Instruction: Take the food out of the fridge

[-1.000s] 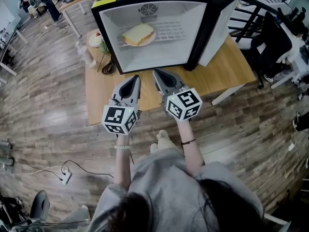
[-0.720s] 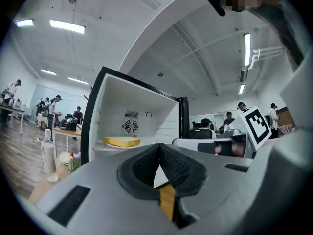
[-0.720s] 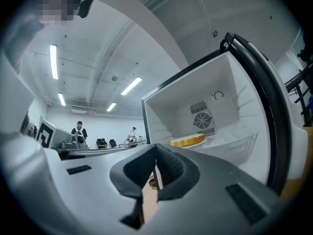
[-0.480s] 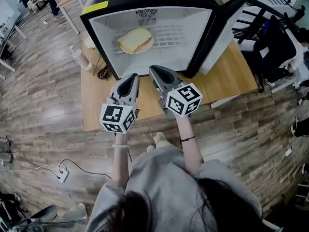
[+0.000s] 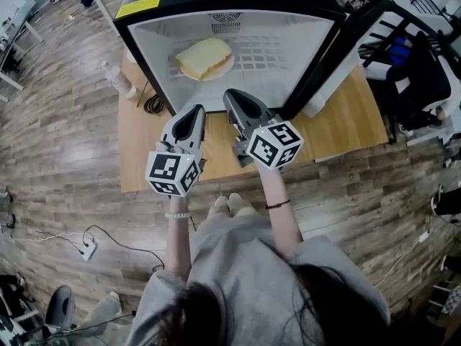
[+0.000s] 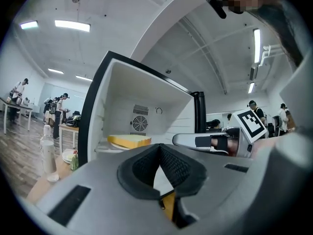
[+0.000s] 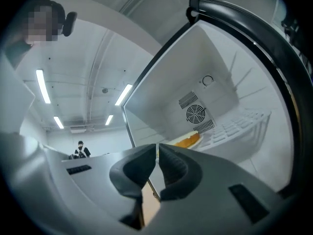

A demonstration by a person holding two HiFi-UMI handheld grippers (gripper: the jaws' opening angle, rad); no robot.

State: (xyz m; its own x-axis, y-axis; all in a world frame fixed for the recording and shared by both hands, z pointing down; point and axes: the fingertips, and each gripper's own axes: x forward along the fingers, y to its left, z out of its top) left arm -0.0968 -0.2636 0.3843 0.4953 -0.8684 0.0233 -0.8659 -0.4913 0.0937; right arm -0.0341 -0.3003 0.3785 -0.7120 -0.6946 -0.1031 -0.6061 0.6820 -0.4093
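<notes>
A black mini fridge [image 5: 144, 6] stands open on a wooden table [image 5: 338, 114], its door [image 5: 338, 49] swung out to the right. On the wire shelf inside lies a slice of bread on a plate [image 5: 205, 56], also seen as the bread [image 6: 129, 141] and the bread [image 7: 188, 141]. My left gripper [image 5: 197, 109] and right gripper [image 5: 232, 94] are held side by side just in front of the fridge opening, below the shelf. Both are shut with nothing between their pads. The left gripper [image 6: 159, 147] and right gripper [image 7: 157, 147] point level into the white interior.
A clear bottle [image 5: 115, 78] and a black cable [image 5: 153, 103] sit on the table left of the fridge. Dark chairs [image 5: 410, 71] stand at the right. Several people work at tables far off on the left [image 6: 58, 109].
Both grippers have moved forward towards the open fridge, which now looks larger and nearer. The right gripper has rolled a little. Both stay shut and empty.
</notes>
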